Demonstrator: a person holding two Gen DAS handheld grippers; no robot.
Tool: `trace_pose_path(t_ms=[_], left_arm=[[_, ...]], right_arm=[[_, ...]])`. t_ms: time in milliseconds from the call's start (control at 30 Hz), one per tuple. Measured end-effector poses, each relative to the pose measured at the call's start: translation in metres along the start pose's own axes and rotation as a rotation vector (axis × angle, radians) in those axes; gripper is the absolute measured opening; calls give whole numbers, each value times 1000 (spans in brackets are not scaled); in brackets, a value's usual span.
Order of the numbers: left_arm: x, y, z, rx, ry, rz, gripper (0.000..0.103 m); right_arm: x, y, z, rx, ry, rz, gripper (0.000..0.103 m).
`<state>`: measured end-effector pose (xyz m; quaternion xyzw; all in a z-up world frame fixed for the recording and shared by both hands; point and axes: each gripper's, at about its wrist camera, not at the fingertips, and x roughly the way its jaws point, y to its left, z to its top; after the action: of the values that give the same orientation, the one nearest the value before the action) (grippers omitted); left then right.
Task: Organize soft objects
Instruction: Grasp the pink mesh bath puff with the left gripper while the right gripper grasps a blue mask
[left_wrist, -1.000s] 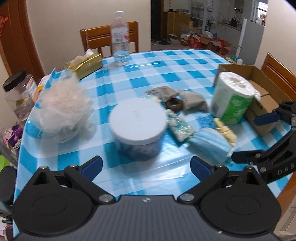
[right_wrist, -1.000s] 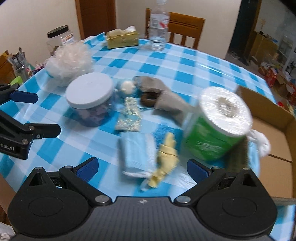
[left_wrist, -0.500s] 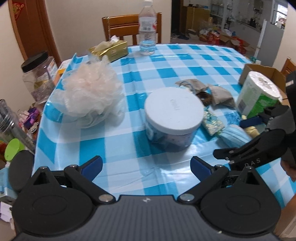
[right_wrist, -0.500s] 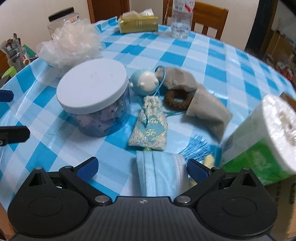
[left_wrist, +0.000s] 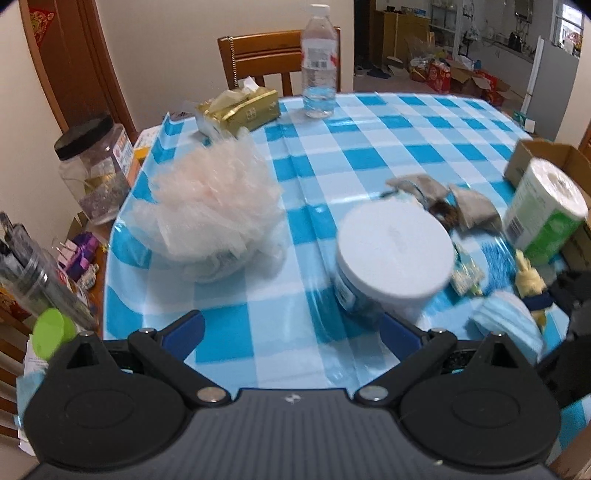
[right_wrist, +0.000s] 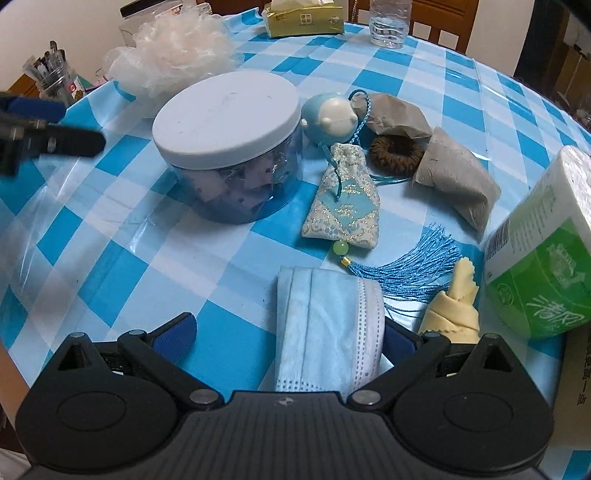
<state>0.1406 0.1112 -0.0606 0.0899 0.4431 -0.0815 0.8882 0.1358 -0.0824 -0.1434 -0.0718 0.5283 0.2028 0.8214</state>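
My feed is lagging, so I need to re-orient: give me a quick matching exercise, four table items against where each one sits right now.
Items:
1. face mask
2. brown hair tie
3. tissue roll
4. mesh bath pouf

Places:
A. far-left table edge
B. between the right claw's fingers
C. between two grey pouches
D. right side, by the cardboard box

Pairs: 1-B, 2-C, 3-D, 4-A

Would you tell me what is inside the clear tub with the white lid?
Through the tub's clear wall, pale pink and purple pieces show. The white lid covers the top, so how full it is cannot be seen.
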Motion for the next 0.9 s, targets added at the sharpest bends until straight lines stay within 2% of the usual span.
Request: trace_pose_path(t_ms=[133, 233, 467, 700, 767, 900], left_arm=[[3, 18, 19, -22, -10, -3, 101], [6, 34, 38, -38, -30, 16, 101], [25, 66, 84, -91, -66, 25, 101], [75, 86, 103, -164, 45, -71, 101], [86, 86, 103, -171, 77, -53, 101], [101, 81, 105, -161, 93, -32, 101]], right_arm=[[3, 4, 1, -16, 11, -24, 103], [6, 13, 1, -80, 33, -68, 103], [7, 13, 2, -62, 40, -73, 103], [7, 14, 0, -61, 28, -74, 103], [7, 14, 0, -60, 24, -75, 103], [6, 15, -1, -54, 22, -78, 103]])
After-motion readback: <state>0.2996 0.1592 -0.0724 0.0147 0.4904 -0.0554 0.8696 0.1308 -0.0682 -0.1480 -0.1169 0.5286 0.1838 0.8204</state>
